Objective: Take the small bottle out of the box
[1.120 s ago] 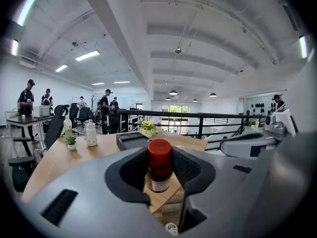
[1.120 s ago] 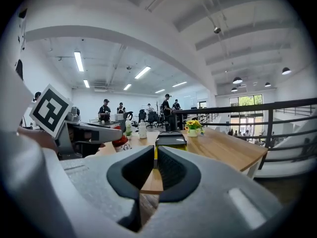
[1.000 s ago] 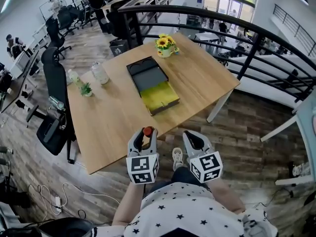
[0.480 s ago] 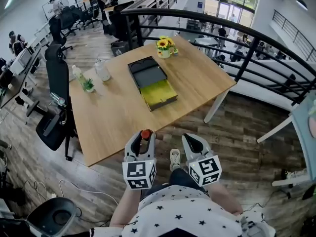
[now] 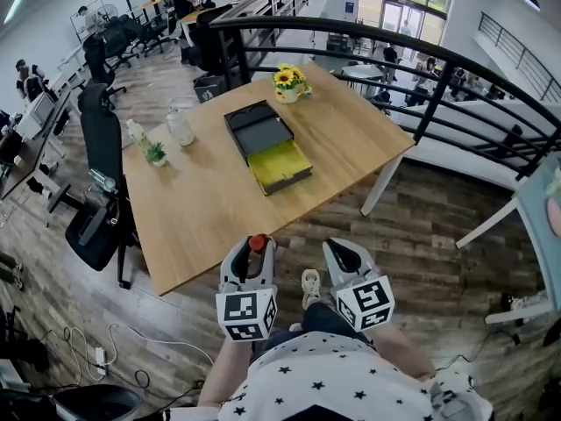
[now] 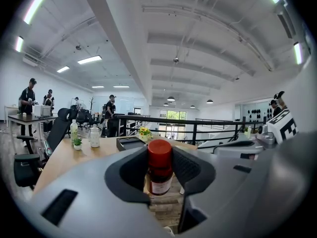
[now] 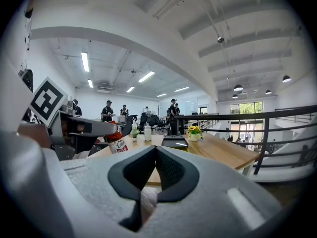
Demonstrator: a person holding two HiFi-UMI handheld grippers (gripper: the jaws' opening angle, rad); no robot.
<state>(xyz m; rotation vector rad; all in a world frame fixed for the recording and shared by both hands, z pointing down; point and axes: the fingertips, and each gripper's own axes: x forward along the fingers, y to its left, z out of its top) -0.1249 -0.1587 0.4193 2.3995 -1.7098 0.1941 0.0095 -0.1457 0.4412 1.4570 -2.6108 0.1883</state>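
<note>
Head view and both gripper views. A black railing (image 5: 456, 68) curves behind a light wooden worktop (image 5: 202, 209) that stands on a dark plank floor (image 5: 438, 235), with a black office chair (image 5: 96, 174) at its left side. The person, in a white shirt with black stars (image 5: 333, 380), stands back from the worktop's near edge. The box (image 5: 267, 146) lies open near the middle of the worktop, one half dark grey and the other yellow-green inside, and no bottle shows in either half. The left gripper (image 5: 252, 254) and the right gripper (image 5: 344, 253) are held side by side just off the near edge, above the floor; each carries a cube (image 5: 248, 312) with black-and-white square markers. A pot of sunflowers (image 5: 287, 84) stands at the far edge beyond the box; a pale jar (image 5: 180, 128), a green-tinted bottle (image 5: 133, 135) and a small potted plant (image 5: 154, 155) stand near the left edge. The small bottle (image 6: 160, 155) is outside the box, upright between the left jaws, which stand partly apart and press on its two sides; it has a red cap, a dark body and a white label whose print is too small to read. The right jaws are closed together with nothing between them.
</note>
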